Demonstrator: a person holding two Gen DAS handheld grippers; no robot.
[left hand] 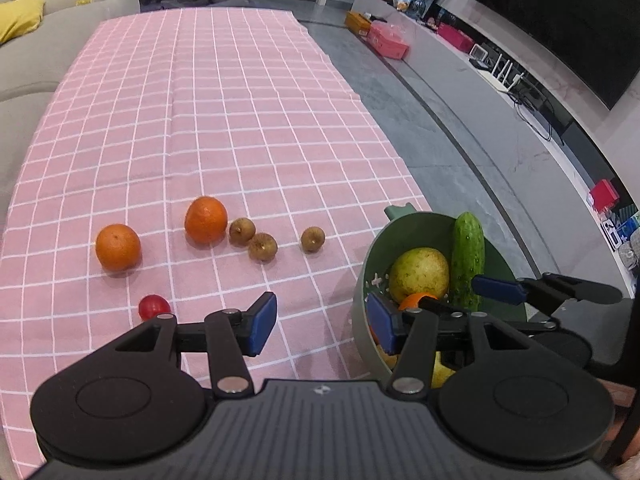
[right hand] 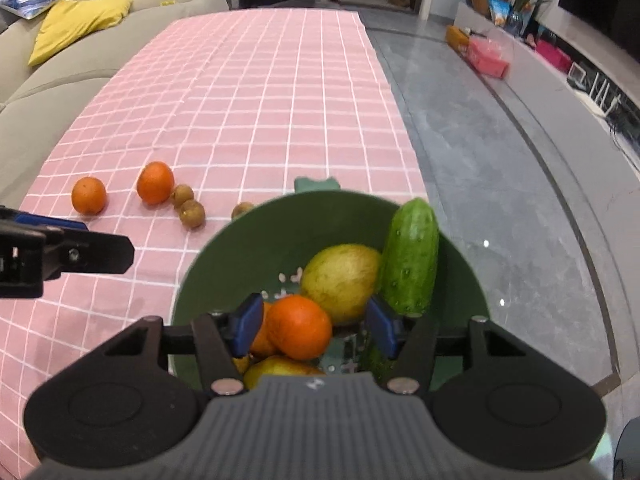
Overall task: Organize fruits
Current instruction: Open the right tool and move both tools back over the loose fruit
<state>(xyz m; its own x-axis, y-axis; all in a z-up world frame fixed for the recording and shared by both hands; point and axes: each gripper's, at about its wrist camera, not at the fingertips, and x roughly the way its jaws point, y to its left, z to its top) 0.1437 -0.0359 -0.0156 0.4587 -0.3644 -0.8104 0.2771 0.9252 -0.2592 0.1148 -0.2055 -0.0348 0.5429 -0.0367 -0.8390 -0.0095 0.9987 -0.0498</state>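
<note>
I hold the right claw [right hand: 312,326] spread wide over the green bowl [right hand: 224,248], an orange [right hand: 298,328] lying loose between its pads. The left claw [left hand: 322,326], also wide, hovers above the table [left hand: 224,120]. Next, I judge: fetch the cherry tomato [left hand: 153,306] just beside it.

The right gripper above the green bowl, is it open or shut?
Open: the right gripper has its blue pads apart, with gaps around the orange.

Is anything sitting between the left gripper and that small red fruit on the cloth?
Nothing visible. The left gripper, jaws open, is above the pink cloth, and the small red fruit lies beside its left finger with only bare cloth between. The oranges lie farther away.
</note>
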